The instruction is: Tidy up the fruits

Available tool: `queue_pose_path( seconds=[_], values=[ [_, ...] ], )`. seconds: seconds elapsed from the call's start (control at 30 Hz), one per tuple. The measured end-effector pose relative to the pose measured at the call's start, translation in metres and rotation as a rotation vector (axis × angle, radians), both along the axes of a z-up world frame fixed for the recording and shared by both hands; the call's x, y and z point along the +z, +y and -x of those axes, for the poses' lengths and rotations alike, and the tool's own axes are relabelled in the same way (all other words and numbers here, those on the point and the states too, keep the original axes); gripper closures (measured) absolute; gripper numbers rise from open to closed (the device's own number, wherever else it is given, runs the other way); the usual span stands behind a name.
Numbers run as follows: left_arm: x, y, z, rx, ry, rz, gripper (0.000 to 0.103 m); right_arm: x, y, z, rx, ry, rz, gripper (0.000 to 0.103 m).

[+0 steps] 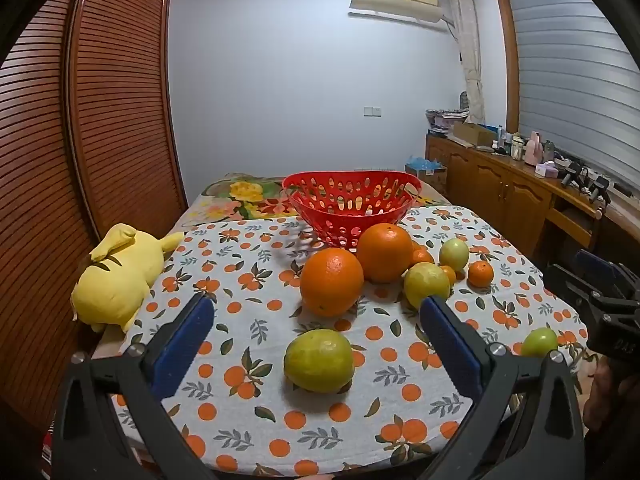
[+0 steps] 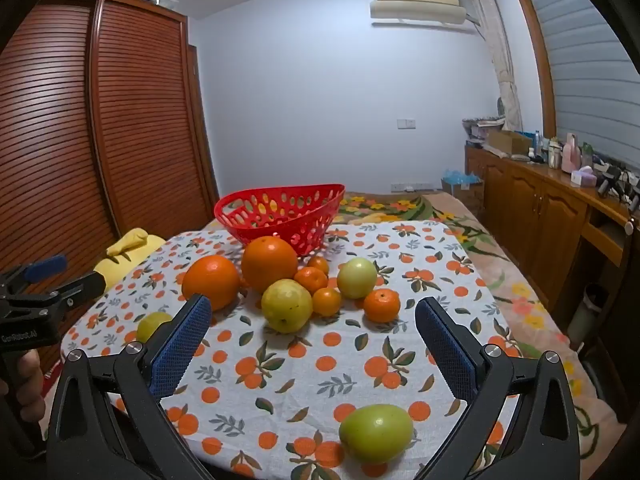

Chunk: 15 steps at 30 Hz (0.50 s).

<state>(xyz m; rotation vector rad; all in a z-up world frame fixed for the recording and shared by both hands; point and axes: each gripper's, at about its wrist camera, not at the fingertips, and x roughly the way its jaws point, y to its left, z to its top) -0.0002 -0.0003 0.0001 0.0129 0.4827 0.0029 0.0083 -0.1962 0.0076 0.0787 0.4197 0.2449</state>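
A red perforated basket (image 1: 352,196) (image 2: 280,216) stands empty at the far side of the orange-print tablecloth (image 1: 256,384). In front of it lie two large oranges (image 1: 331,282) (image 2: 211,282), several small tangerines (image 2: 381,305) and several yellow-green fruits (image 1: 319,360) (image 2: 376,432). My left gripper (image 1: 317,302) is open, hovering above the near yellow-green fruit with nothing between its blue pads. My right gripper (image 2: 313,303) is also open and empty, over the near right of the cloth. Each gripper shows at the edge of the other's view (image 1: 576,270) (image 2: 72,276).
A yellow plush toy (image 1: 116,276) lies at the table's left edge beside a slatted wooden wardrobe (image 1: 100,120). A wooden sideboard (image 1: 512,188) with clutter runs along the right wall. A floral bedspread (image 2: 400,204) lies behind the basket.
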Motion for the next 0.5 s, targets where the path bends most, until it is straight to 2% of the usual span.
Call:
queue_pose_path(
  seconds=[0.5],
  values=[
    [0.0,0.0001,-0.0003,0.0,0.007,0.0,0.0,0.0007,0.0,0.001,0.0,-0.006,0.0,0.0]
  ],
)
